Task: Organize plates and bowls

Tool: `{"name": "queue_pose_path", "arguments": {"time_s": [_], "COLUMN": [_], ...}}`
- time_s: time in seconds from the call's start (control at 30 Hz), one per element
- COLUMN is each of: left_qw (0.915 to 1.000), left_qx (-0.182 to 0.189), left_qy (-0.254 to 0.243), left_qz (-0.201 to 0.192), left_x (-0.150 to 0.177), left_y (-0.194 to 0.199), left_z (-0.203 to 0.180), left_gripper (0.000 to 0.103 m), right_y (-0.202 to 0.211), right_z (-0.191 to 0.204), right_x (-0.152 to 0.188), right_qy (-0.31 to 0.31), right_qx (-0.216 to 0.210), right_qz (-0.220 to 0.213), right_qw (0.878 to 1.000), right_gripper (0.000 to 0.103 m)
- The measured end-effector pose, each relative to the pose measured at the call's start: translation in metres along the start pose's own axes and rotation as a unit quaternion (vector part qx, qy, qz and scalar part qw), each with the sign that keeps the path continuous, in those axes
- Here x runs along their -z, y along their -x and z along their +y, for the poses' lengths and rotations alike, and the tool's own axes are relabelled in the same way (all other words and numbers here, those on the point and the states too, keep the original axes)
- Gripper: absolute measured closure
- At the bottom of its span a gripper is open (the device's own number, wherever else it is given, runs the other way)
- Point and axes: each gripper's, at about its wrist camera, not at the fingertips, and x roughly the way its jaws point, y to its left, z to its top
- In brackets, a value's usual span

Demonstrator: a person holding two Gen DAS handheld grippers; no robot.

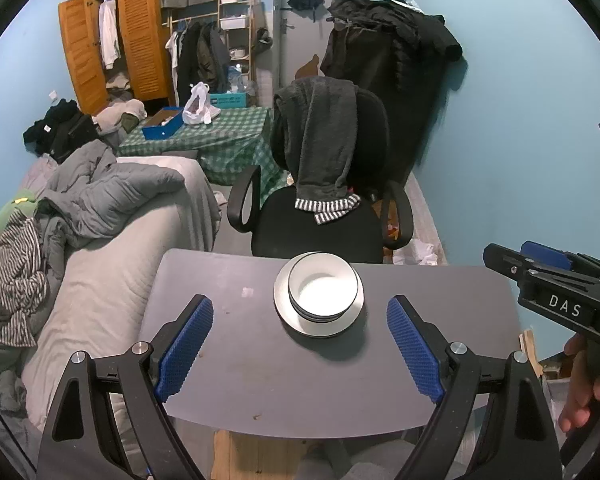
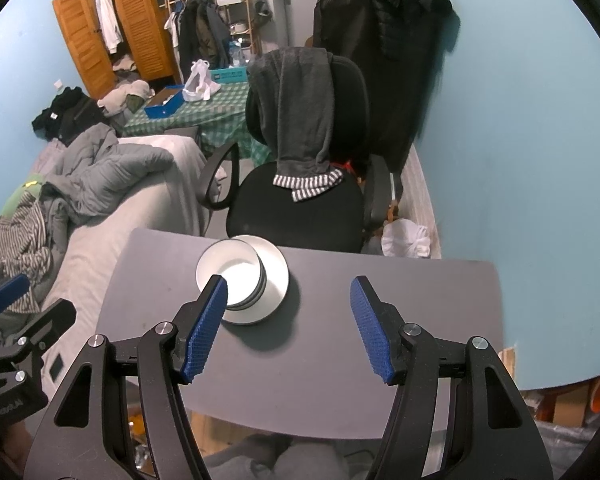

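A stack of white bowls [image 1: 323,289] sits on a white plate [image 1: 320,326] at the far middle of a small grey table [image 1: 260,352]. The bowls [image 2: 230,270] and plate [image 2: 275,276] also show in the right wrist view. My left gripper [image 1: 300,344] is open and empty, held above the table's near half, short of the stack. My right gripper [image 2: 288,324] is open and empty, to the right of the stack; its left fingertip [image 2: 216,296] overlaps the bowls in view. The right gripper's body [image 1: 560,296] shows at the right of the left wrist view.
A black office chair [image 1: 320,208] draped with a grey garment stands just behind the table [image 2: 340,340]. A bed [image 1: 100,264] with grey bedding lies to the left. A blue wall [image 1: 520,160] runs along the right. A green checked table [image 1: 204,136] and wardrobe [image 1: 112,40] stand farther back.
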Motion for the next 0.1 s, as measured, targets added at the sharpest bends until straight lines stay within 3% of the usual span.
{"name": "queue_pose_path", "arguments": {"time_s": [0.1], "left_qw": [1.0000], "left_qx": [0.002], "left_qy": [-0.001], "left_qz": [0.005], "left_x": [-0.0004], "left_y": [-0.0003], "left_z": [-0.0002], "left_gripper": [0.013], "right_y": [0.0004], "right_z": [-0.0010], "right_x": [-0.0010], "right_qy": [0.000], "right_qx": [0.001], "right_qz": [0.000], "right_qw": [1.000], "right_gripper": [0.041]}}
